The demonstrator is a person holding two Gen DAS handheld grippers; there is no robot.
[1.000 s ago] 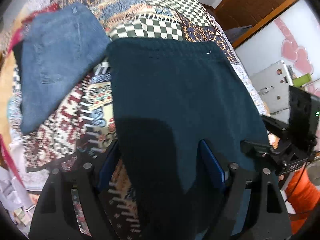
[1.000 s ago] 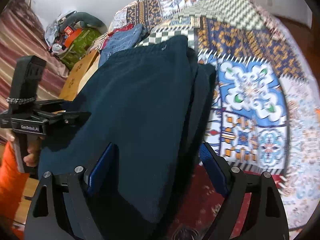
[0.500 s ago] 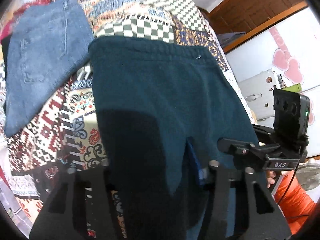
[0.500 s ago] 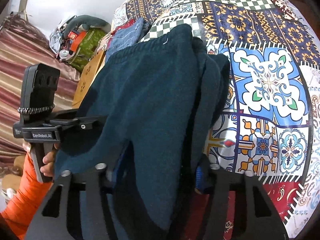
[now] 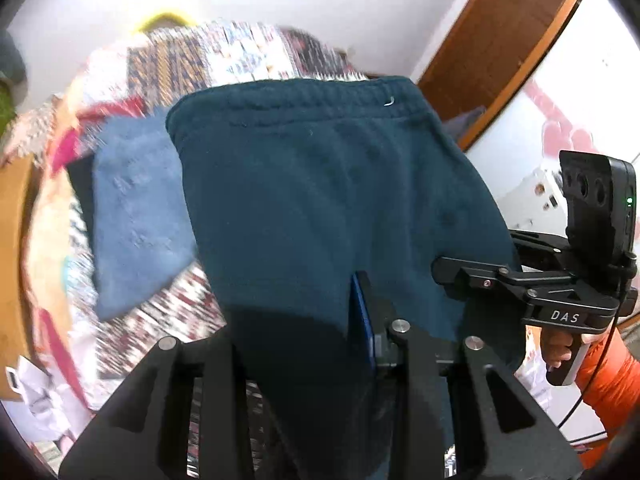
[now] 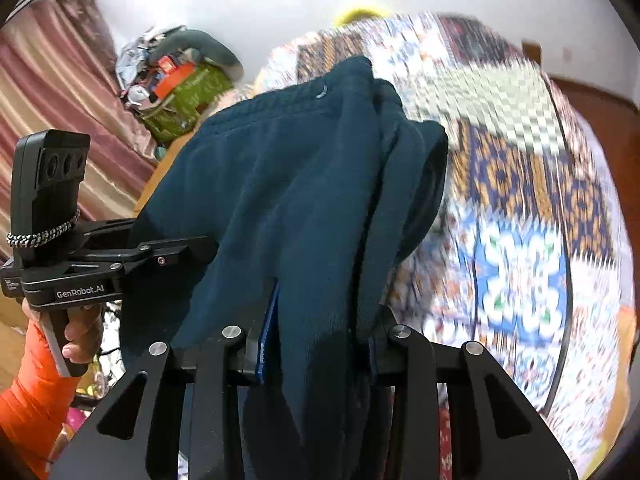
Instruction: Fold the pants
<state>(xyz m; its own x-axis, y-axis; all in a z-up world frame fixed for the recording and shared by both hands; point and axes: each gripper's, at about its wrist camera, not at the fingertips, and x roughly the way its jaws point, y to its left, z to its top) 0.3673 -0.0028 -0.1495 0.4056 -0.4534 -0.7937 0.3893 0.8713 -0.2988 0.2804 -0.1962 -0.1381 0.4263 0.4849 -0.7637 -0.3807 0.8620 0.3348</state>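
Both tools (image 5: 296,320) (image 6: 320,336) clamp the teal pants' (image 5: 320,184) near edge.

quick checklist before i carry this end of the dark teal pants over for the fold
1. Left tongs closed on the dark teal pants: ok, jaws have just been closing and cloth is bunched between them.
2. Right tongs closed on the pants: ok, jaws just closed in with fabric pinched between the blue pads.
3. Waistband lying flat at the far end: ok.
4. Right-side edge smooth: not ok, a thick fold bulges beside the right tongs.
5. Blue jeans clear of the pants: cannot tell, the edges meet in the left wrist view.
6. Held end clear of the patterned bedspread: cannot tell.
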